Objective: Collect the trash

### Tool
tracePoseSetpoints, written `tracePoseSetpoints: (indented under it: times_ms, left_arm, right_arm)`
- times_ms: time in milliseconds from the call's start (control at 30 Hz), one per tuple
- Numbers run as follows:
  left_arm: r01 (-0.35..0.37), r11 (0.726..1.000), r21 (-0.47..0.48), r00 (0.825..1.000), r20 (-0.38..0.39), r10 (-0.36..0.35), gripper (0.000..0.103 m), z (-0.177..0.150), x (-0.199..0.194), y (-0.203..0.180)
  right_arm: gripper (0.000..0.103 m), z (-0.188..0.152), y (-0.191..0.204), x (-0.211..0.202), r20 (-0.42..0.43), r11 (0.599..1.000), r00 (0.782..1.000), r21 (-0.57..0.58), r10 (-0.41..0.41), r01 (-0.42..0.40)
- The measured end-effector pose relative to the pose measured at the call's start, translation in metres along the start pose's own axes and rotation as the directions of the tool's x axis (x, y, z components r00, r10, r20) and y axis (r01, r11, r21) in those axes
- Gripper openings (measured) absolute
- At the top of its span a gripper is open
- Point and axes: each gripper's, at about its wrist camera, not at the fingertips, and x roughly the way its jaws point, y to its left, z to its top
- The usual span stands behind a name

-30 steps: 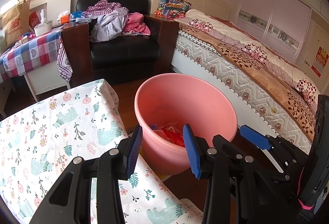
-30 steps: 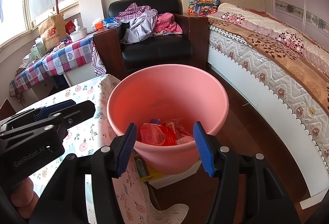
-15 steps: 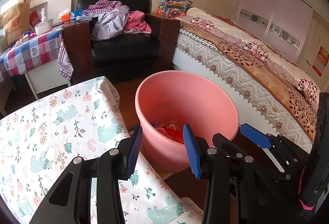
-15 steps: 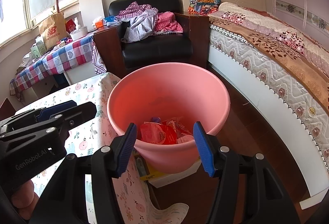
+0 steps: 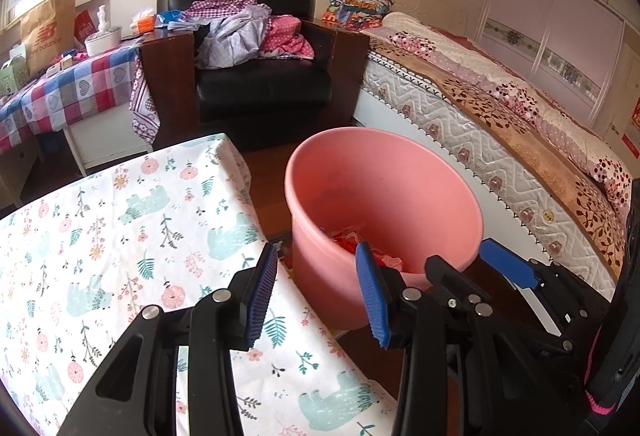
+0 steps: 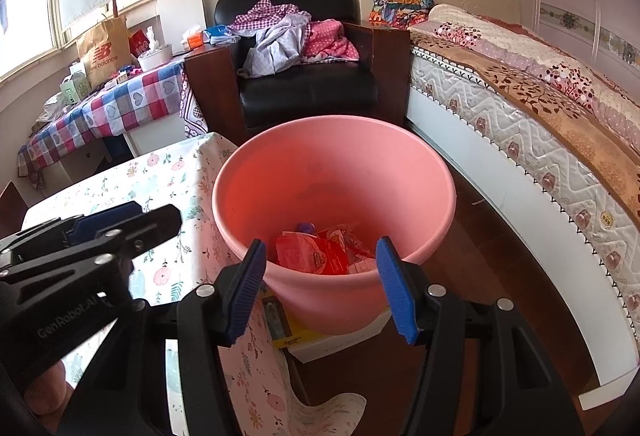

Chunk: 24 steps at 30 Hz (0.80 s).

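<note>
Both tongs point(image 5: 316, 292) point(image 6: 320, 288) stay parted, empty, above the bucket point(image 6: 334, 171).

Bucket point(image 6: 336, 171) base hid behind right gripper point(image 6: 320, 288) fingers; what it stood on only partly showed. Trash point(image 6: 320, 252) in bucket overlapped, lower pieces hidden, labels too small to read. In left view, near bucket wall hid most trash. Bed point(image 5: 500, 139) ran off right edge. Small items on checked table point(image 6: 120, 103) too small to identify. Thumb behind left gripper point(image 6: 108, 224), mostly cut off.
</note>
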Motion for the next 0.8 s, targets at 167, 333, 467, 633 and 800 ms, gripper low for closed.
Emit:
tracePoseSetpoints:
  times_ms: [167,333,467,633,800]
  left_arm:
    - [-0.024,1.000,-0.020,1.000,-0.017,0.024,0.040,-0.003,0.002,0.010]
    - [-0.024,0.999,-0.023,0.999,-0.030,0.023,0.040,-0.003,0.004,0.014]
    - [-0.025,0.999,-0.019,0.999,-0.026,0.025,0.040,-0.003,0.003,0.014]
    - [-0.035,0.999,-0.017,0.999,-0.015,0.035,0.040,0.000,0.003,0.012]
    - [-0.033,0.999,-0.022,0.999,-0.026,0.033,0.040,-0.001,0.003,0.012]
  right_arm:
    - [0.058,-0.001,-0.002,0.001,-0.007,1.000,1.000,0.008,-0.006,0.006]
    - [0.058,0.000,-0.001,0.000,-0.004,1.000,1.000,0.002,-0.005,0.005]
    - [0.058,0.000,-0.001,0.000,-0.005,1.000,1.000,0.003,-0.005,0.005]
    - [0.058,0.000,0.000,0.000,-0.006,1.000,1.000,0.003,-0.005,0.005]
    - [0.058,-0.001,0.000,0.000,-0.006,1.000,1.000,0.002,-0.004,0.004]
